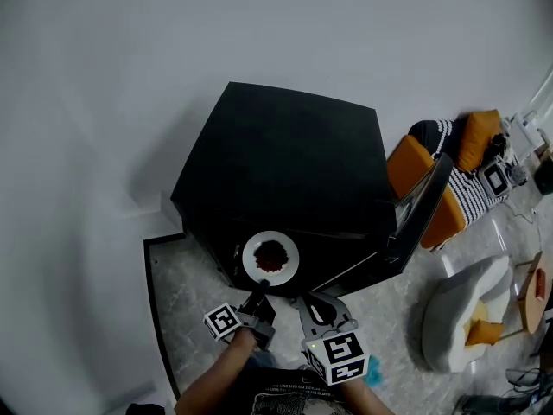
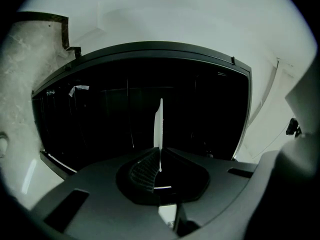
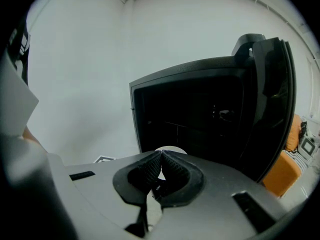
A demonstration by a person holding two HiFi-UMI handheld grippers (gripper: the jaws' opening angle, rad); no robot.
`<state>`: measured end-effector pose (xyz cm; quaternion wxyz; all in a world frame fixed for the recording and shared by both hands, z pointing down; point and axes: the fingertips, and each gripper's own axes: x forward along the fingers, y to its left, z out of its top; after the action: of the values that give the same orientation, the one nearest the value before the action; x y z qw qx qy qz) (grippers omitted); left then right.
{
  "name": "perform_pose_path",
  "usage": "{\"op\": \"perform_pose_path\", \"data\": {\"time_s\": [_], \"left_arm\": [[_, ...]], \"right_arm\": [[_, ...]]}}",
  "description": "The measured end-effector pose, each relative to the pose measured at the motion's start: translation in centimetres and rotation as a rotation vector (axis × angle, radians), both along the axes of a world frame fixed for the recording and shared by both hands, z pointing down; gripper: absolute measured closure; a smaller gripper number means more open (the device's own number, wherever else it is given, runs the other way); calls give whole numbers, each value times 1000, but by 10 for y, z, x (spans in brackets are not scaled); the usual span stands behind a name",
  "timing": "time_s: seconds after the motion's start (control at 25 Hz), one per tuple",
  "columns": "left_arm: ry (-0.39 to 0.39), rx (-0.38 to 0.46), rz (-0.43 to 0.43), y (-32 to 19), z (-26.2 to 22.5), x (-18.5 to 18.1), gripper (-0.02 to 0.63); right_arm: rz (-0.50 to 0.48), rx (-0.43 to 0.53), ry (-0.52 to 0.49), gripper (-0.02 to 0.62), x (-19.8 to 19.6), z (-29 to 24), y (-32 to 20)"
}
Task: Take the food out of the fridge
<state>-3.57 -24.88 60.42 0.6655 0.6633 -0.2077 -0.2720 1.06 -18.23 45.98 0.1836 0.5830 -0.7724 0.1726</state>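
Note:
A white plate (image 1: 270,257) with a heap of dark red food (image 1: 271,254) hangs level in front of the black fridge (image 1: 285,158), just outside its open front. My left gripper (image 1: 261,290) is shut on the plate's near rim. In the left gripper view the plate (image 2: 159,126) shows edge-on as a thin white strip rising from the closed jaws of the left gripper (image 2: 160,156). My right gripper (image 1: 304,301) sits just right of the plate, shut and empty. In the right gripper view the right gripper (image 3: 161,157) has its pads touching, with the plate (image 3: 171,149) peeking behind them.
The fridge door (image 1: 422,210) stands open to the right, and the dark shelves (image 3: 200,119) lie beyond. An orange chair (image 1: 432,184) with a striped cushion and a white seat (image 1: 467,305) stand right of the door. A white wall (image 1: 104,102) runs behind and to the left.

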Motion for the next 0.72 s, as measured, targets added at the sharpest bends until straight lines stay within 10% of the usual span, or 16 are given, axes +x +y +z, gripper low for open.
{"op": "perform_pose_path", "data": {"time_s": [0.72], "left_arm": [[15,62,-194,86,-79,-3,586]], "right_arm": [[-88,61,-78,573,32,-9,62]]}}
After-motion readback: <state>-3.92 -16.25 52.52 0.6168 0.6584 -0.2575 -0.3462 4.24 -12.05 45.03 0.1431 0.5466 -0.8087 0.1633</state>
